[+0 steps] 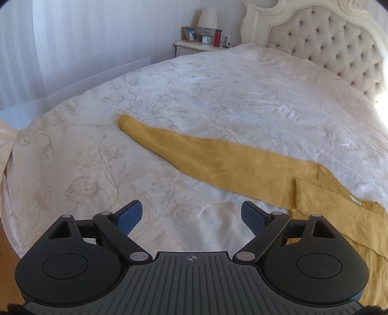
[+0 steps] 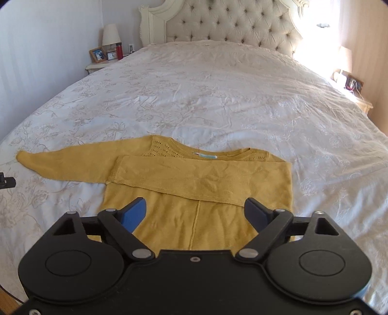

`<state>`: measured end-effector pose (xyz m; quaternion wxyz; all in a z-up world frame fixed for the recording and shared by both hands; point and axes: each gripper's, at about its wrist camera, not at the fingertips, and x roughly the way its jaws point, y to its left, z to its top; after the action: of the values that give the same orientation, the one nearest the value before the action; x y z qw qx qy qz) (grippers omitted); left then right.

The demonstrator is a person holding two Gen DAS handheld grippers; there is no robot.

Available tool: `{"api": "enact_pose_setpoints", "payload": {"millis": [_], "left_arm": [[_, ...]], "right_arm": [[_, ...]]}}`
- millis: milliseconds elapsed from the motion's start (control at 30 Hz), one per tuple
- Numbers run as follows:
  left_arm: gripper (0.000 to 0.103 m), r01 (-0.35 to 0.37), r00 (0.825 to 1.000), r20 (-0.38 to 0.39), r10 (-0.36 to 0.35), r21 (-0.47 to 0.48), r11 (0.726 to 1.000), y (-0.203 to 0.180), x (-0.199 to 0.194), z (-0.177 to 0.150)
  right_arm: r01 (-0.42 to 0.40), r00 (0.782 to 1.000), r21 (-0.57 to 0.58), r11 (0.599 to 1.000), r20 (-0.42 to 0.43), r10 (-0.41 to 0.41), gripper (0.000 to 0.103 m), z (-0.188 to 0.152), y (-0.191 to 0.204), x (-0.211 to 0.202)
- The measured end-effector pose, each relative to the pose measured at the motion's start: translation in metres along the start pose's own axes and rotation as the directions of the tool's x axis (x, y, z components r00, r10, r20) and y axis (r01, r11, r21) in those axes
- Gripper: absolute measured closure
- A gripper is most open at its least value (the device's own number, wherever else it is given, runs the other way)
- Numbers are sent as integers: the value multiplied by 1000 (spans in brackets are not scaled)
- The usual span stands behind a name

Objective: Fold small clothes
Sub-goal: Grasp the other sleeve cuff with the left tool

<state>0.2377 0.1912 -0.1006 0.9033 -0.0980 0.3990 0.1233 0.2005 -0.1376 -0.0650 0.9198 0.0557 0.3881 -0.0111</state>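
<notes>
Both the left tongs (image 1: 191, 216) and the right tongs (image 2: 195, 212) stand wide apart, holding nothing. The yellow sweater (image 2: 194, 193) lies flat on the bed (image 2: 218, 92), collar toward the headboard (image 2: 230, 21). One sleeve (image 2: 198, 179) is folded across the chest; the other sleeve (image 1: 194, 152) stretches straight out sideways.

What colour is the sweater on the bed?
Mustard yellow. The sweater shows best in the right wrist view, lying flat on the bed.
</notes>
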Motion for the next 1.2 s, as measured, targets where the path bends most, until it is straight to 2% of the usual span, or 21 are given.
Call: {"api": "enact_pose_setpoints", "payload": {"millis": [100,167,200,300,433,600,733,933,967,1000,1033,1067,1200], "left_arm": [[14,25,999,-38,-28,-83,996,35,34,20],[18,1,998,-57,-7,-101,995,53,57,34],[26,-15,998,-61,9,-94,995,60,67,41],[36,-50,996,-74,47,-39,998,78,98,64],[37,-97,994,-44,100,52,994,98,129,94],[37,-105,993,-34,109,108,989,122,167,128],[37,-56,997,-42,61,109,992,133,188,140],[38,20,996,-91,-8,129,991,133,211,139],[46,35,995,-97,-22,142,989,132,215,138],[62,68,993,-104,-53,144,987,133,218,137],[70,110,989,-117,-96,123,986,134,220,136],[85,145,983,-127,-133,87,986,137,220,136],[87,170,979,-101,-175,-56,984,142,200,139]], "right_arm": [[-45,999,73,996,-3,45,22,7,10,9],[-19,1000,85,996,-16,20,25,12,21,17],[-3,1000,86,996,-20,5,25,14,27,21],[13,999,109,994,-42,-8,30,18,40,30],[48,996,120,992,-74,-39,30,22,55,40],[70,990,103,992,-128,-57,30,27,69,56],[77,985,82,994,-160,-63,30,31,80,67],[75,980,57,996,-187,-63,30,36,92,75],[72,979,53,996,-192,-61,30,35,93,76],[68,979,50,996,-197,-57,30,35,94,77],[64,978,47,997,-200,-53,30,34,95,77],[58,977,43,997,-206,-48,30,33,96,78],[36,976,41,999,-216,-26,30,31,96,80]]}}
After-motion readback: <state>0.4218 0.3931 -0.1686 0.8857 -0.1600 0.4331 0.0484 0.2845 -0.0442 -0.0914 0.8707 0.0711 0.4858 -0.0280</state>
